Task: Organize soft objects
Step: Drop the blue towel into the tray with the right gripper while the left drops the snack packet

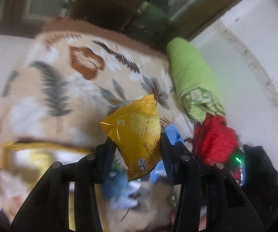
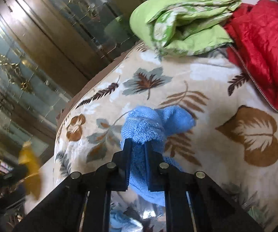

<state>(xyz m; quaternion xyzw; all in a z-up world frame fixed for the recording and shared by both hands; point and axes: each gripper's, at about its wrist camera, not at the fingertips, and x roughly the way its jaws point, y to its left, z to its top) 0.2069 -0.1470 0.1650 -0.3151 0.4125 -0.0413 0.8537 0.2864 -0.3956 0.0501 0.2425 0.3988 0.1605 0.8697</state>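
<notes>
Left wrist view, left to right: a fleecy cream blanket [image 1: 65, 89] printed with brown and grey leaves covers the surface, blurred by motion; at centre the left gripper [image 1: 137, 150], black with ribbed pads, is closed on a glossy, crinkled yellow cracker packet [image 1: 135, 133] with a serrated top seam, held upright above the blanket; just behind the right finger, a scrap of fuzzy blue towel [image 1: 172, 133]; further right, a smooth lime-green quilt [image 1: 193, 77] rolled into a long bundle, its printed end touching a puffy red quilted jacket [image 1: 216, 141].

Right wrist view, left to right: dark wooden cabinet doors [image 2: 32, 58] with shiny glass panels; a blurred yellow shape at the lower left edge; at centre the right gripper [image 2: 138, 145] is clamped narrowly on the looped terry blue towel [image 2: 148, 123], which bunches in soft lumps above the fingertips and lies on the leaf-print blanket [image 2: 225, 100]; upper right, the folded green quilt [image 2: 187, 25] lies against the stitched red jacket [image 2: 264, 54] with its metal zip.
</notes>
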